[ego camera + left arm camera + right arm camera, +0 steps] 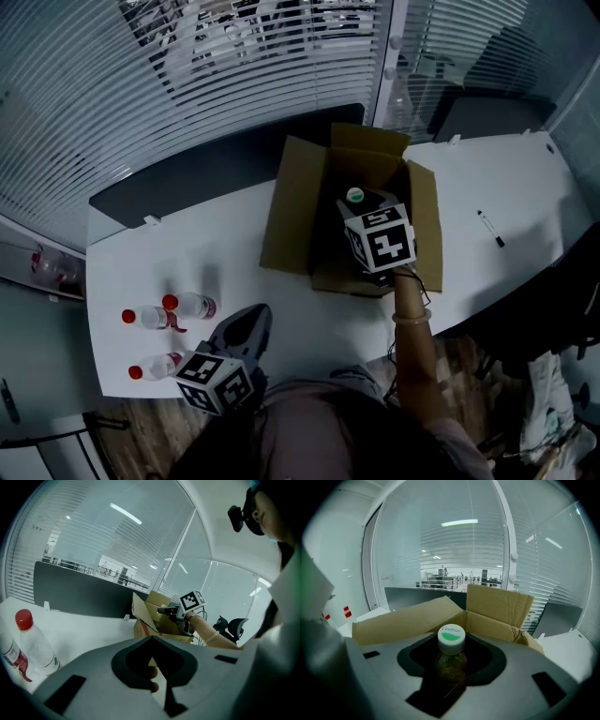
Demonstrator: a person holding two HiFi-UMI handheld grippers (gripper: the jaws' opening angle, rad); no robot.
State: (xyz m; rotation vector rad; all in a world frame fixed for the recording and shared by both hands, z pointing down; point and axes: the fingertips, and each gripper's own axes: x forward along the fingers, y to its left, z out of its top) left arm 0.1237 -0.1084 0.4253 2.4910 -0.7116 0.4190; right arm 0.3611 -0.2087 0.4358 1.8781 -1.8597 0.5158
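A: Bottle (451, 660) w/ the white-green cap – where's it at?
B: Amber drink, upright, clamped in my R claw (362, 202). Jaws are closed on its upper body, cap sticking out past them. It hangs in the mouth of the cardboard box (292, 202), flaps open. Can't tell if its base touches the box floor.
A: Risk?
B: Grip's high & narrow, so imo it could swing or slip thru the jaws if I jolt. Also the near flap sits close to my claw. Catch that & the box drags on the white table (234, 225), maybe tips.
A: And the other hand?
B: L claw (152, 641) is empty, jaws brought together, low at the table's near edge. Three red-cap water bottles (187, 305) sit just beside it, near the corner. A careless swing prob knocks one over, & they're round, so it'd roll off the edge.
A: Anything else?
B: Marker pen (489, 228) far right, well apart – no bother.
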